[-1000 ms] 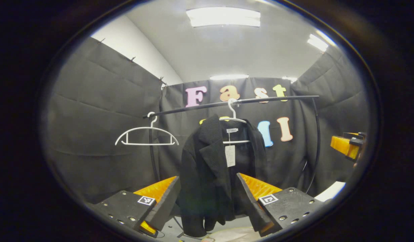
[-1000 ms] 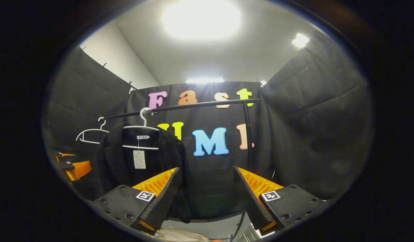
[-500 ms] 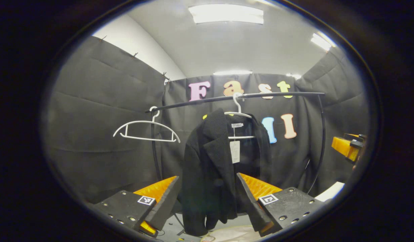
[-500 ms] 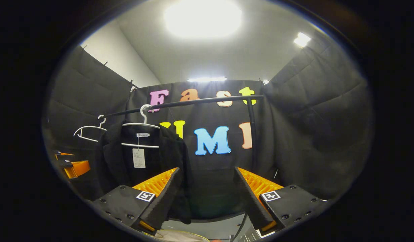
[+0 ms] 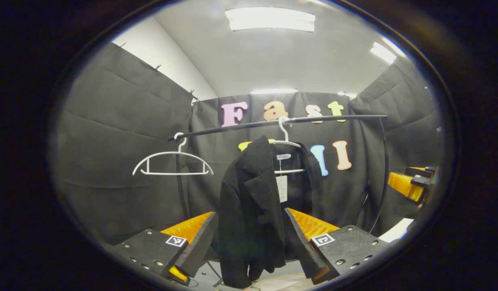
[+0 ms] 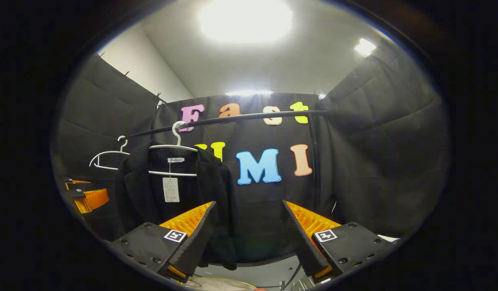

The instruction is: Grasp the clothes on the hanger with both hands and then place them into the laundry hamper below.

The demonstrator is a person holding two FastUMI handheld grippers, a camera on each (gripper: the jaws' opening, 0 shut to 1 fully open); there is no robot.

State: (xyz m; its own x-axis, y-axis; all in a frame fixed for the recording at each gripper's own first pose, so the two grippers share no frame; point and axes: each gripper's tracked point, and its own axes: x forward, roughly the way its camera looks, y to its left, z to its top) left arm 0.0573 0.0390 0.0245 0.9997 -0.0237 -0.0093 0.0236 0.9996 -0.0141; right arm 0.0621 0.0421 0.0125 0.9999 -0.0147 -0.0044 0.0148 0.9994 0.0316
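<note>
- Left gripper view: the black jacket [image 5: 253, 202] hangs on a white hanger [image 5: 287, 143] from the black rail [image 5: 273, 122], dead ahead at 12 o'clock. The left claw [image 5: 249, 234] has its fingers spread wide apart, empty, framing the jacket's lower half without touching it. An empty white hanger [image 5: 172, 161] hangs at 10 o'clock. The right claw [image 5: 410, 184] shows at 3 o'clock, its state unclear from here. A pale rim at 6 o'clock is probably the laundry hamper [image 5: 281, 281].
- Right gripper view: the jacket [image 6: 172, 194] sits at 10 o'clock, paper tag [image 6: 171, 189] dangling at its collar. The right claw [image 6: 249, 234] is spread apart, empty, aimed past the jacket's edge at the booth wall.
- Handling, as a judgement: the jacket looks soft and limp with some weight; clamp a thick fold at each shoulder or lapel, then lift it clear of the hanger.
</note>
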